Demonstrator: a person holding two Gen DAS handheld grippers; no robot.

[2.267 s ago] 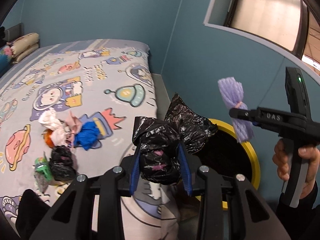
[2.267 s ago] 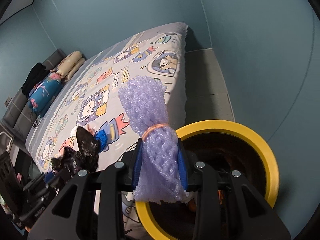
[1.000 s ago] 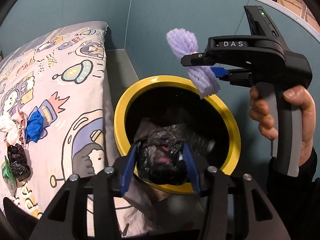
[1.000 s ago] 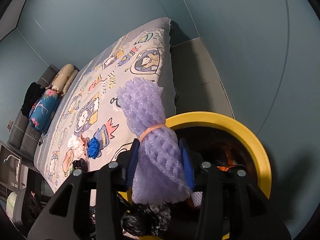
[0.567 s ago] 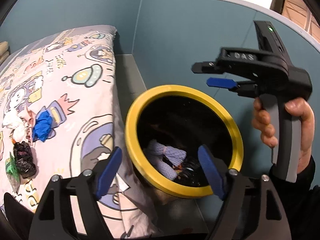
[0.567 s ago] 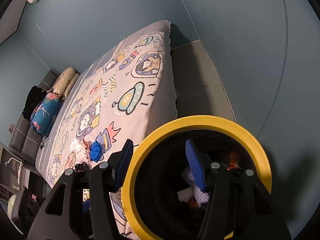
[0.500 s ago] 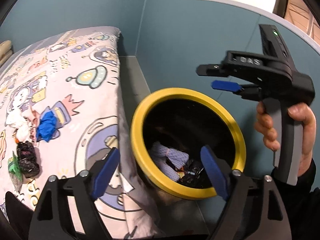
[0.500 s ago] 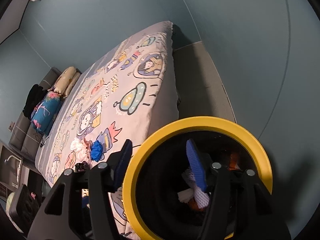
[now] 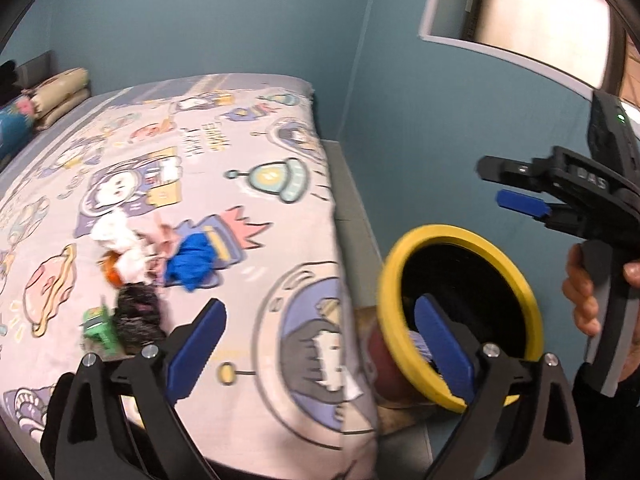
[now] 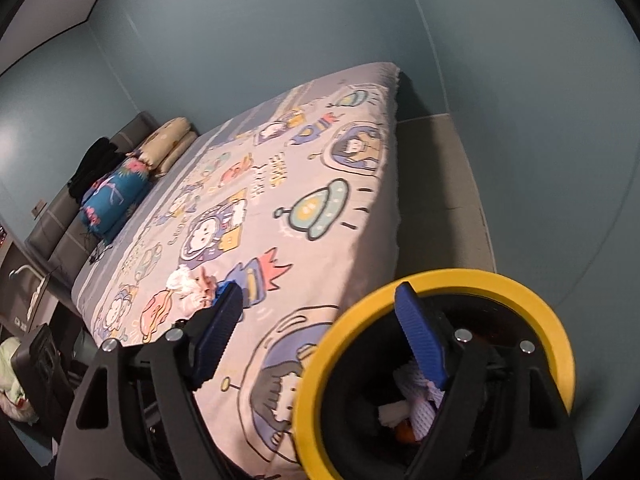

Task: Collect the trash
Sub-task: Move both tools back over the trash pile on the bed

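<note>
With both the left gripper (image 9: 316, 344) and right gripper (image 10: 320, 336) empty, jaws wide open, beside the yellow-rimmed black bin (image 9: 456, 320), the next move is probably reaching for the crumpled trash pile (image 9: 136, 268) on the cartoon-print bed (image 9: 192, 160).

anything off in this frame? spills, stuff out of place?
Only the expected mess: a cluster of trash lies on the bed, including a blue wad, white tissue and a black bag. Yellow-rimmed bin looks upright beside it; nothing visibly spilled.

Even indoor lighting, strong fisheye distortion in both wrist views.
Motion blur smears the bedspread (image 9: 240, 216) in the left view; black vignette rounds the corners; a window (image 9: 532, 12) glares upper right.
</note>
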